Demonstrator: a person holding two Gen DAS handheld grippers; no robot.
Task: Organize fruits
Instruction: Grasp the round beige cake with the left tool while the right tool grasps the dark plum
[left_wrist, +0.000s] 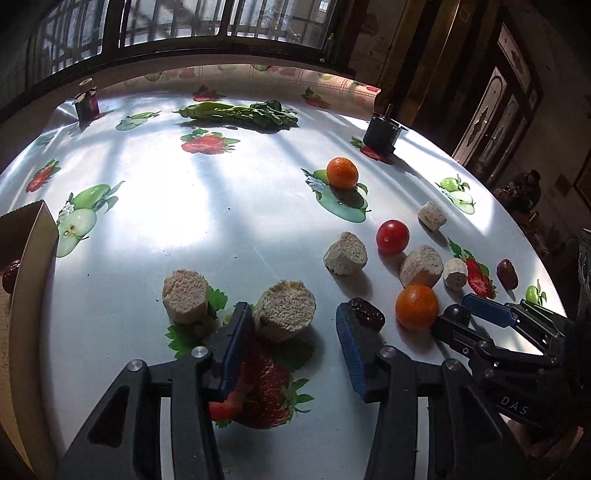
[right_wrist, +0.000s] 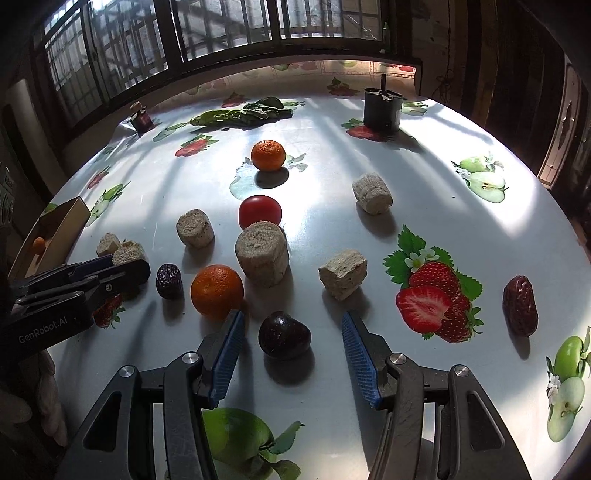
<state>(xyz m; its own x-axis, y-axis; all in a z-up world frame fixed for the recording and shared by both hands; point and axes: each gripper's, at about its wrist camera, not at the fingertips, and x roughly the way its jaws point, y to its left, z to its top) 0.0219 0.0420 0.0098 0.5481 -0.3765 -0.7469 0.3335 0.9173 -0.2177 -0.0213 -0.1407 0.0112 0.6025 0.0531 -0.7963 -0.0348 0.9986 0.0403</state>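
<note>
My left gripper (left_wrist: 293, 310) hangs open low over the table; a beige porous cylinder (left_wrist: 284, 306) sits just past its tips, and a dark date (left_wrist: 367, 314) lies against the outside of its right fingertip. My right gripper (right_wrist: 291, 317) is open around a dark round plum (right_wrist: 284, 334), with a gap on each side. Close by are an orange (right_wrist: 217, 291), a red tomato (right_wrist: 260, 211), a second orange (right_wrist: 268, 155) farther back and another date (right_wrist: 520, 304) at the right. In the right wrist view the left gripper (right_wrist: 129, 266) reaches in from the left.
A cardboard box (left_wrist: 33, 258) at the table's left edge holds a date (left_wrist: 11, 273) and a small orange fruit (right_wrist: 38, 244). Several beige cylinders (right_wrist: 263, 253) are scattered among the fruit. Leafy greens (left_wrist: 236, 112), a black can (right_wrist: 382, 110) and a small jar (left_wrist: 86, 101) stand at the back.
</note>
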